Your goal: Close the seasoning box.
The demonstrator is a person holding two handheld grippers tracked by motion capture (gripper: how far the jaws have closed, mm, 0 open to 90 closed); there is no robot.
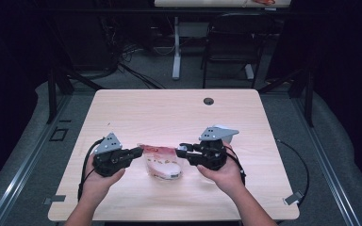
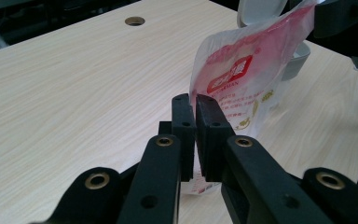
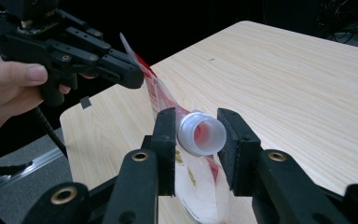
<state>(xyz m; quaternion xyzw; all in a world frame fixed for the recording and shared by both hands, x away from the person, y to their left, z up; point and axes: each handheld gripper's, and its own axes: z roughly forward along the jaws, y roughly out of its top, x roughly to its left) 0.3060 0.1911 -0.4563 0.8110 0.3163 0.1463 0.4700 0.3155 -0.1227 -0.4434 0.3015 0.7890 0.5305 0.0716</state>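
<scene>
Left gripper (image 2: 196, 100) clamped on the pouch (image 2: 242, 74) edge; right gripper (image 3: 198, 128) clamped on its spout (image 3: 201, 134). Pouch bottom hidden behind the jaws.

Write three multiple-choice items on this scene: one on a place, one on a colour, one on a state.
1. Where is the pouch?
A. between the two claws
B. by the table's hole
C. on the floor

2. What colour is the pouch's printing?
A. blue
B. red
C. green

3. How does the left claw stand?
A. wide open
B. shut on the pouch's edge
C. lying on the table

Key: A, the pouch hangs between left and right claw over the table; B, red print shows on it; B, its jaws pinch the film, while the right claw's jaws flank the spout.
</scene>
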